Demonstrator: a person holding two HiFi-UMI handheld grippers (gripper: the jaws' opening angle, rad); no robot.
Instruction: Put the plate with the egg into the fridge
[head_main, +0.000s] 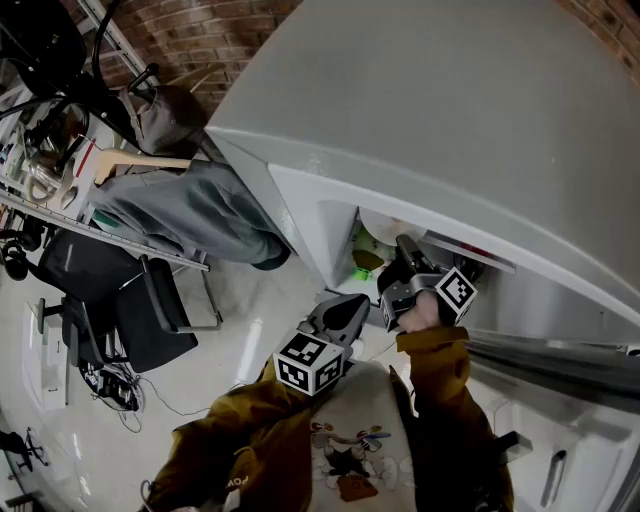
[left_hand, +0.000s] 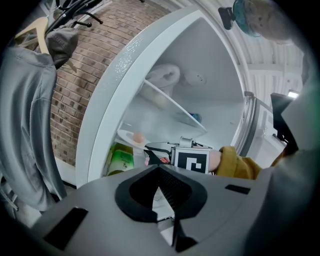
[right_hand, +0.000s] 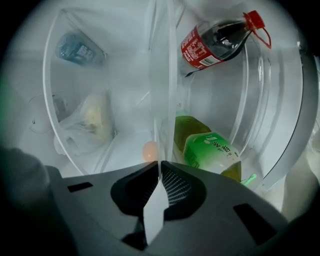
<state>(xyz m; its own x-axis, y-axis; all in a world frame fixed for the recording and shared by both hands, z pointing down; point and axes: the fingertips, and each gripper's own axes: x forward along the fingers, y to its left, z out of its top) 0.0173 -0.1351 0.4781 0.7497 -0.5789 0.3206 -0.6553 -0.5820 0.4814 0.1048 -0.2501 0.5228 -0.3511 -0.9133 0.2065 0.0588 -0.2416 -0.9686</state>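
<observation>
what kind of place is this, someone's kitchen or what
Probably a workshop or lab corner, not a home kitchen: the fridge stands by a bare brick wall, with an office chair and loose cables nearby.

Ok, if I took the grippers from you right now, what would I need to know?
Right gripper: shut on the rim of the plate, reaching inside the open fridge.
Left gripper: shut, empty, held back outside the fridge.
The egg sits on the plate, above the green bottle. I cannot tell if the plate rests on a shelf.
Done: fridge open, plate carried in.
Left: set the plate down, let go, pull out, shut the fridge.
</observation>
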